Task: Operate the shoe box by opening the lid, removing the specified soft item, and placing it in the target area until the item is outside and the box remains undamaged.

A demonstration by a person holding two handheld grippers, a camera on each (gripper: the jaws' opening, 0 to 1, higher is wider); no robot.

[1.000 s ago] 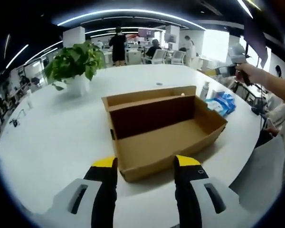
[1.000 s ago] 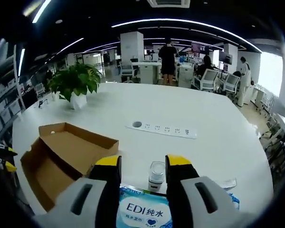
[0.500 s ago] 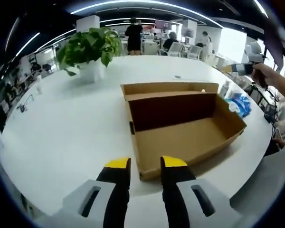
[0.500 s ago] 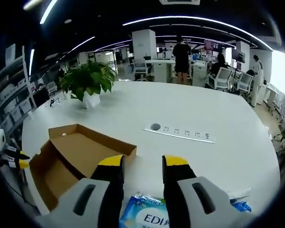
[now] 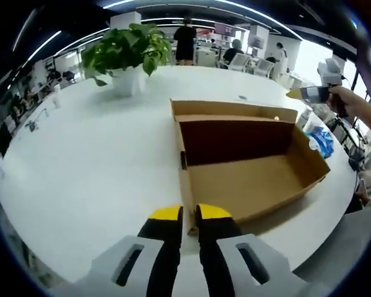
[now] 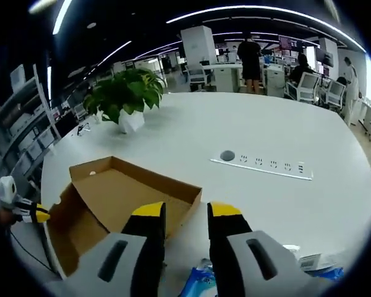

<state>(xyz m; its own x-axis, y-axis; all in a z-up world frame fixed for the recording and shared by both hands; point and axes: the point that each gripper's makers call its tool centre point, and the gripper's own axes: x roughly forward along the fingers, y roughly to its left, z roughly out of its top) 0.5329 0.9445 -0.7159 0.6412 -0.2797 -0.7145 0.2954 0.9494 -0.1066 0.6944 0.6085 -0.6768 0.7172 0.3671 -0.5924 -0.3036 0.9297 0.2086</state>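
A large white table (image 5: 80, 161) carries everything; its near edge curves below the grippers in both views, and its far edge meets an office floor with desks, chairs and standing people too small to make out.

The shoe box (image 5: 247, 167) lies open near the table's near edge, lid folded back flat toward the table's centre. In the left gripper view its interior floor is bare brown cardboard; the corner under the back wall is in deep shadow. In the right gripper view the same box (image 6: 111, 204) is partly covered by that view's own jaws.

A potted plant (image 5: 127, 52) stands toward the far edge, well apart from the box. A power strip (image 6: 263, 166) is set into the table's middle.

The soft item, a blue wipes pack (image 6: 204, 286), lies outside the box beside its right end, cut off by the right gripper and the picture's lower limit. In the left gripper view it shows as a blue patch (image 5: 321, 139) past the box's right wall, print unreadable.

Left gripper (image 5: 190, 213): jaws pressed nearly together at the box's near corner; whether cardboard is between them cannot be told. Right gripper (image 6: 187, 209): jaws slightly parted, holding nothing, above the pack.
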